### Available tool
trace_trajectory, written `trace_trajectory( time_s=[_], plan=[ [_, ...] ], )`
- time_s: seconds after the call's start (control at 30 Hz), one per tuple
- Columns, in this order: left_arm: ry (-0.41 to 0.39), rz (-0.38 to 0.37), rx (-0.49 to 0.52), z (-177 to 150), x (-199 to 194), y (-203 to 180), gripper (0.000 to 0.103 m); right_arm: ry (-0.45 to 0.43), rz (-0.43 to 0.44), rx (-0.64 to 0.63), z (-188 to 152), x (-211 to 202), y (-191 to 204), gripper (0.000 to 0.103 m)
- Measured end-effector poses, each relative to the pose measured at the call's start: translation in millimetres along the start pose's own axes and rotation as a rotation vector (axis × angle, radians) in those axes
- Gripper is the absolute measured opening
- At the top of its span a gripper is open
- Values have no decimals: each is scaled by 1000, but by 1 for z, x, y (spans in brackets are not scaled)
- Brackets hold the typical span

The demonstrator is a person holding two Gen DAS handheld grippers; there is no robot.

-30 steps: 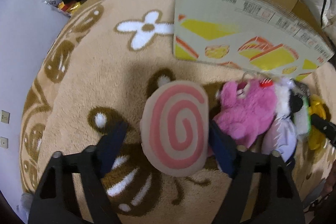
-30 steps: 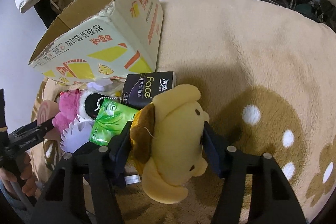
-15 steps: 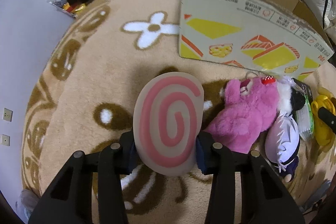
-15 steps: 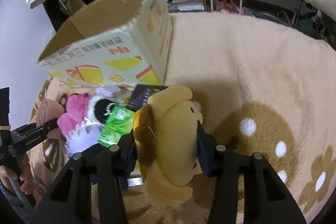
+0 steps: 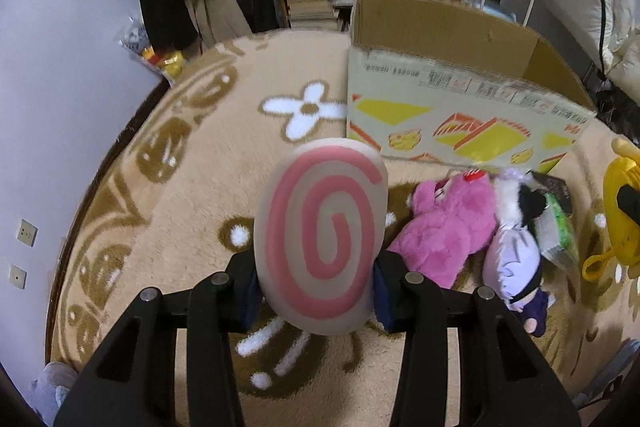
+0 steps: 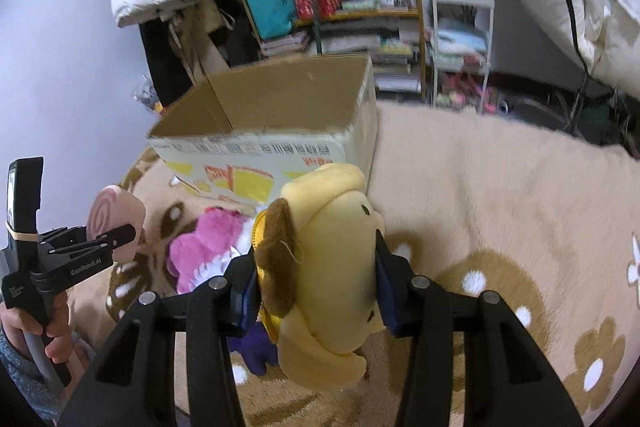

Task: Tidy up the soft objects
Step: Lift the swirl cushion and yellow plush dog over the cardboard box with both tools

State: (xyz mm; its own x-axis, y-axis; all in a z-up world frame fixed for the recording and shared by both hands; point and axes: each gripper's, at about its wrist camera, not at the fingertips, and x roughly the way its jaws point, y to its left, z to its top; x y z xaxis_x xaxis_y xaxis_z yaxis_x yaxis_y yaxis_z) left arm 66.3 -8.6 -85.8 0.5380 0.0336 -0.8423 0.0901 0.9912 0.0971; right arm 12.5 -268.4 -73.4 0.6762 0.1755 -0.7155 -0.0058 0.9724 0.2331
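Pink-swirl cushion [image 5: 324,239] sits pinched in the left tool [image 5: 316,283]; only the right view shows the right tool [image 6: 316,291] squeezing a yellow dog plush [image 6: 332,267].

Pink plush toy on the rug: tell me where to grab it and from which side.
Grip the pink plush toy across its round body, coming down from above. It lies flat on the rug with the purple doll pressed against one side, so a top approach with the fingers spanning the soft, squeezable torso looks clearest.

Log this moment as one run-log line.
left gripper: shut on swirl cushion | right gripper: shut on yellow plush dog | both clear of rug | cardboard box: open
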Motion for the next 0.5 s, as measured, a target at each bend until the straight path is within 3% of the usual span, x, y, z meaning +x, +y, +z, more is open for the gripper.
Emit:
trace_trajectory(
  time_s=[0.5],
  plan=[
    [-423,35,-26,-5,-95,7,42,-265,-35,-109,21,-59,29,50]
  ],
)
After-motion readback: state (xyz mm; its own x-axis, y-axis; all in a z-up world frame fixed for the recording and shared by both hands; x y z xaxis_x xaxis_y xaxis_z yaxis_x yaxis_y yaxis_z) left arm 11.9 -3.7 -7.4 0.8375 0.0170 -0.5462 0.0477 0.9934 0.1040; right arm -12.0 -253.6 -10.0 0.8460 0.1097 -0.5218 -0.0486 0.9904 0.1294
